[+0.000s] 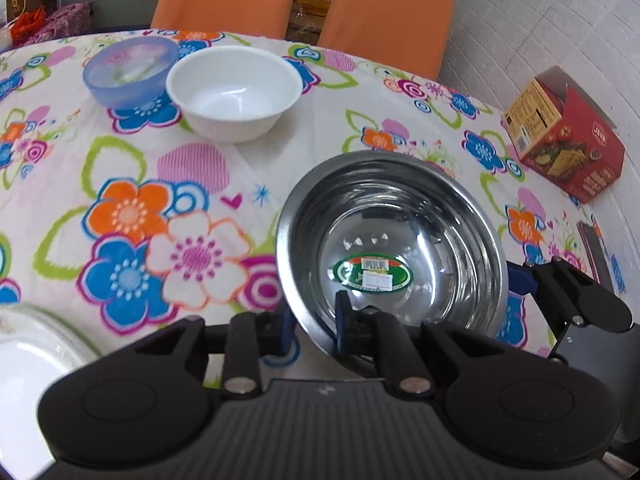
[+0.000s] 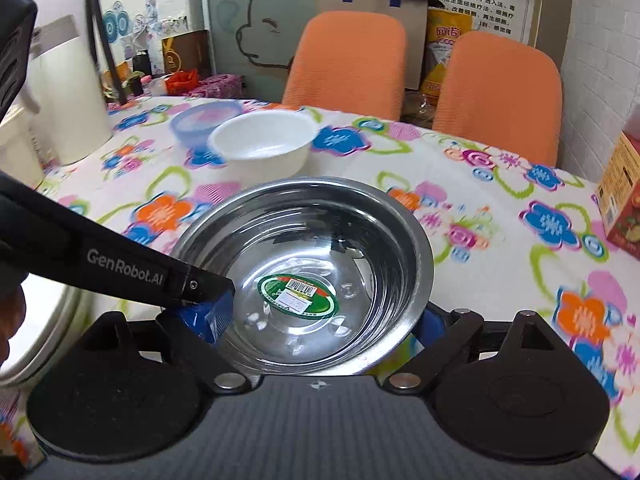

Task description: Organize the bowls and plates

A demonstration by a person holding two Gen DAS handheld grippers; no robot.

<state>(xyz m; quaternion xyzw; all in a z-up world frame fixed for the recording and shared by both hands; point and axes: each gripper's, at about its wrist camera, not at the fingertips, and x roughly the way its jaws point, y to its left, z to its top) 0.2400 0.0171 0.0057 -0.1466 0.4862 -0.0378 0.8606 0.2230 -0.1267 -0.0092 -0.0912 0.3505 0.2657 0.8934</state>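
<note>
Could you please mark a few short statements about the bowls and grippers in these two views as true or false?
1. The left gripper is clamped on the rim of the steel bowl. True.
2. The steel bowl has no label. False: a green sticker lies on its bottom.
3. The white bowl stands empty beside the blue bowl. True.
4. The right gripper is shut on the white bowl. False: it is open, its fingers either side of the steel bowl.
5. The chairs are green. False: orange.
</note>
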